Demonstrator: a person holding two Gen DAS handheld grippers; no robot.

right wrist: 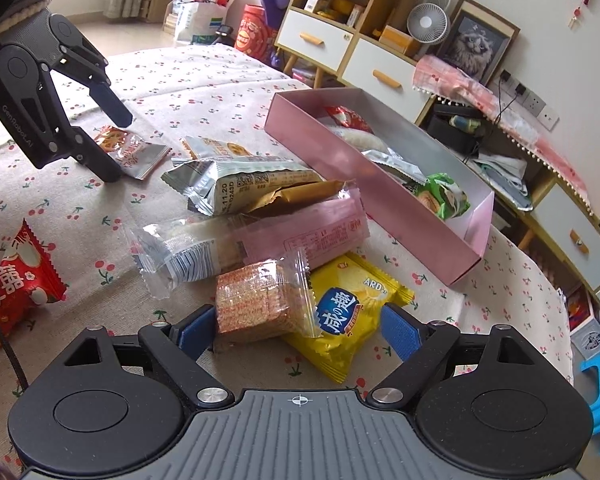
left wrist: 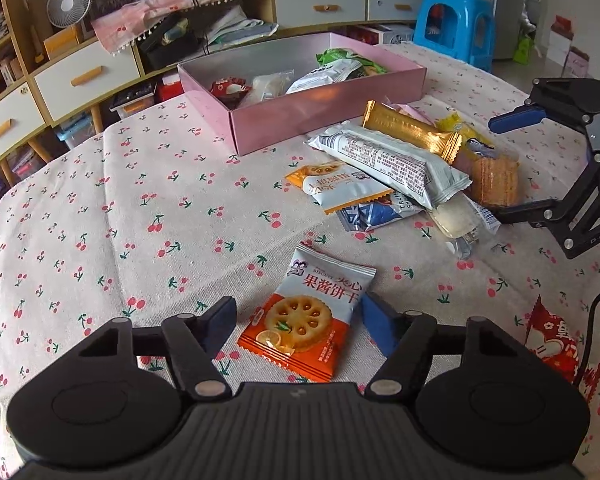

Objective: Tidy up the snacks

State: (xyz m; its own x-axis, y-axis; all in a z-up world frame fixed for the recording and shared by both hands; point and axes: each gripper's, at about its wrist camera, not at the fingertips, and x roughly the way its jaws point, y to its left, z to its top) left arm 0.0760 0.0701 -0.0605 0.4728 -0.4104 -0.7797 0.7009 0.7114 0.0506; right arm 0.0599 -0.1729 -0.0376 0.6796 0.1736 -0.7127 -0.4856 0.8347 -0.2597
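- The left gripper (left wrist: pixel 298 324) is low over the cherry-print tablecloth (left wrist: pixel 140 216), with the orange-and-white biscuit packet (left wrist: pixel 306 316) lying flat between its fingers.
- Its right blue pad appears to touch the packet's right edge; a strip of cloth shows between the left finger and the packet, so the jaws are part-spread around it, not pinching.
- The right gripper (right wrist: pixel 296 330) sits at the near end of the snack pile (right wrist: pixel 260 216), jaws spread wide.
- Between its fingers lie a clear-wrapped brown wafer block (right wrist: pixel 256 300) and a yellow packet (right wrist: pixel 348 320). The left pad is just beside the block; whether it touches is hard to tell.
- The pink box (right wrist: pixel 380 204) stands on the far side of the pile, open-topped, with a few packets already inside, among them a green one (right wrist: pixel 444 196) and a red one (right wrist: pixel 346 116).
- A red packet (right wrist: pixel 20 280) lies alone on the cloth, left of the pile in the right wrist view.
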